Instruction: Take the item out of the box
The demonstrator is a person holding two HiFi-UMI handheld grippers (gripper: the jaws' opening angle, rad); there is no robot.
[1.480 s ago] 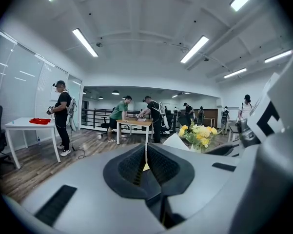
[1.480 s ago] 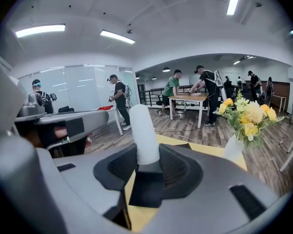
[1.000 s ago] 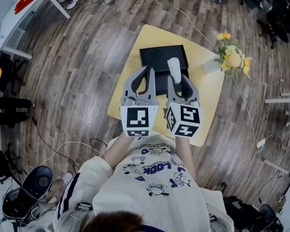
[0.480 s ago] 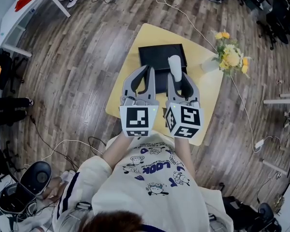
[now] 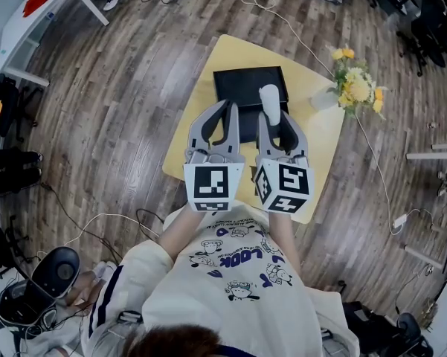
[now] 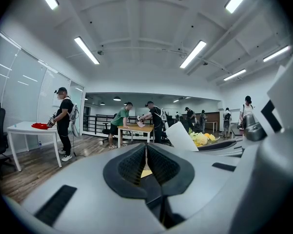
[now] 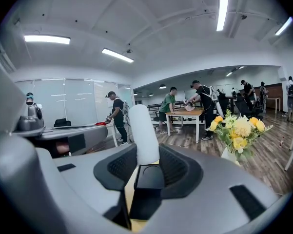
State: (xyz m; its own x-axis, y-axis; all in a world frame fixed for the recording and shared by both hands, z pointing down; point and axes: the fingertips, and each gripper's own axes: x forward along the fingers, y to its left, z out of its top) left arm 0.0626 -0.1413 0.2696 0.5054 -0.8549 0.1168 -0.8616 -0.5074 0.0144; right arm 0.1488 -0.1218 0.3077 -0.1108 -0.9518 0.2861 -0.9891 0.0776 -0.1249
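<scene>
Table: a yellow table (image 5: pixel 321 151) is seen at the centre of the head view, standing on a wooden floor (image 5: pixel 119 103).
Box: a black box (image 5: pixel 242 88) lies on the upper half of the table, just beyond the tips of both tools.
Item: a white item (image 5: pixel 268 101) with a rounded top is held upright over the right edge of the box; in the right gripper view the white item (image 7: pixel 144 130) rises between the jaws with the black box (image 7: pixel 148 177) directly under it. Whether its lower end is clear of the box cannot be told.
Right hand-held gripper: the right hand-held gripper (image 5: pixel 274 121) is clenched on the white item, both pads being pressed against its sides (image 7: pixel 145 155).
Left hand-held gripper: the left hand-held gripper (image 5: pixel 227 108) is held beside the right one, at the left of the box; its jaws are closed together with nothing between them (image 6: pixel 146 152).
Flowers: yellow and white flowers (image 5: pixel 357 88) in a pale vase (image 5: pixel 326 100) are placed at the table's right corner, apart from the box; they are also seen at the right of the right gripper view (image 7: pixel 239 130).
</scene>
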